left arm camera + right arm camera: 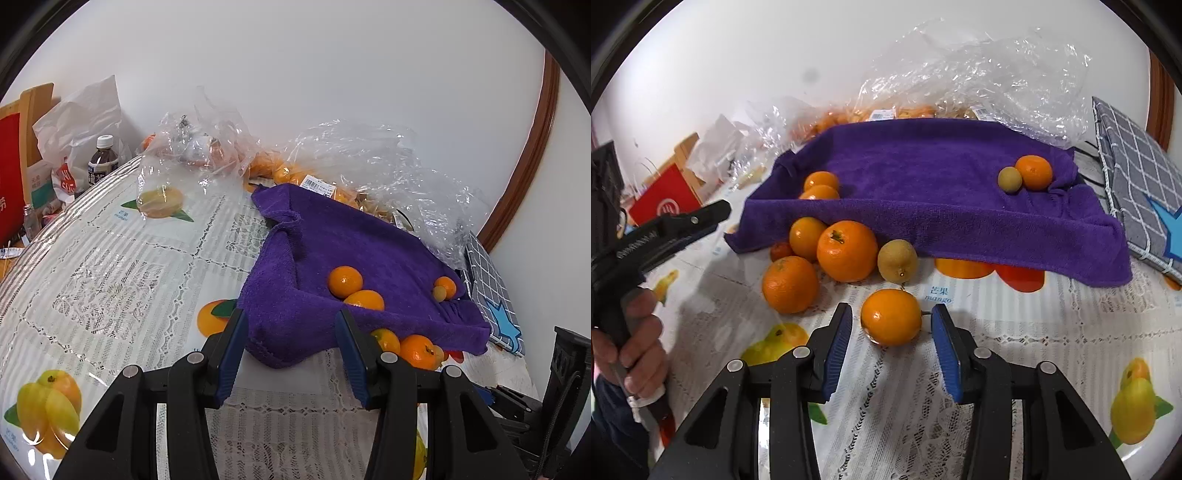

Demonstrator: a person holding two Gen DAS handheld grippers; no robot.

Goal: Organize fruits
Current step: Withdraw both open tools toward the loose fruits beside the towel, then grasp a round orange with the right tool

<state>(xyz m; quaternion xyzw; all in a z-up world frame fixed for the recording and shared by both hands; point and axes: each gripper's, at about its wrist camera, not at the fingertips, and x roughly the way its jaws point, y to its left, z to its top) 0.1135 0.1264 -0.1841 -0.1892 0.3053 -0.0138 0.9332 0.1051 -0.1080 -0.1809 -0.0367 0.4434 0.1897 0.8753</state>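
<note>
The right gripper (891,334) has its blue pads on either side of a small orange (891,316) that sits on the table in front of the purple towel (923,177); a sliver of gap shows on each side, so the jaws bracket the fruit without yet pressing it. The left gripper (290,347) stands part open and empty, its pads hovering at the near-left corner of the towel, touching nothing that I can make out.

Just in front of the towel's near edge lies a loose cluster: three oranges (846,250) bunched together, a smaller reddish one partly hidden behind them, and a dull yellow-green fruit (897,260) beside them. On the towel itself two oranges (820,181) rest near its left side, and one orange (1034,172) with a small greenish fruit (1010,179) touching it sits near its right side. Behind the towel, crumpled clear plastic bags (979,77) hold more oranges.

By my reading the sorting is at an early stage (four fruits on the towel, at least six off it in front, plus the bagged ones), and what grouping is intended I cannot tell
</note>
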